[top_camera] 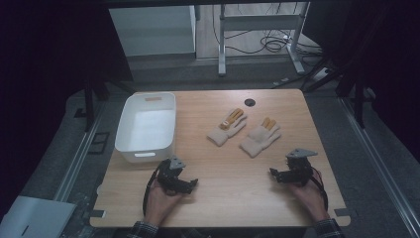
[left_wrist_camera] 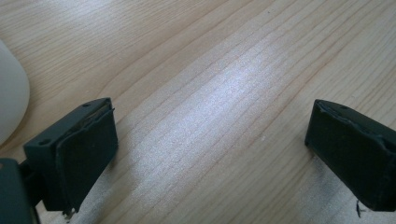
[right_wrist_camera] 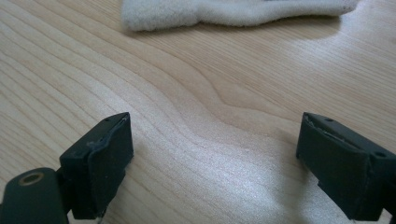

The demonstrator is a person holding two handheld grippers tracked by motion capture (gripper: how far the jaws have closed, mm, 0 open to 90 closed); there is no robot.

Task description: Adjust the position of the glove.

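The high view looks forward and down from above the person's side onto the whole table (top_camera: 218,198), far enough back to take in the floor beyond. The left gripper view rides low on the left gripper (left_wrist_camera: 208,149), very near the wood, looking along its jaws, with the tub (left_wrist_camera: 11,102) at its left edge. The right gripper view sits as near the tabletop on the right gripper (right_wrist_camera: 212,158) and faces a glove (right_wrist_camera: 224,11). Each gripper view shares with the high view a patch of wood, and the tub (top_camera: 146,126) or the glove (top_camera: 260,139).
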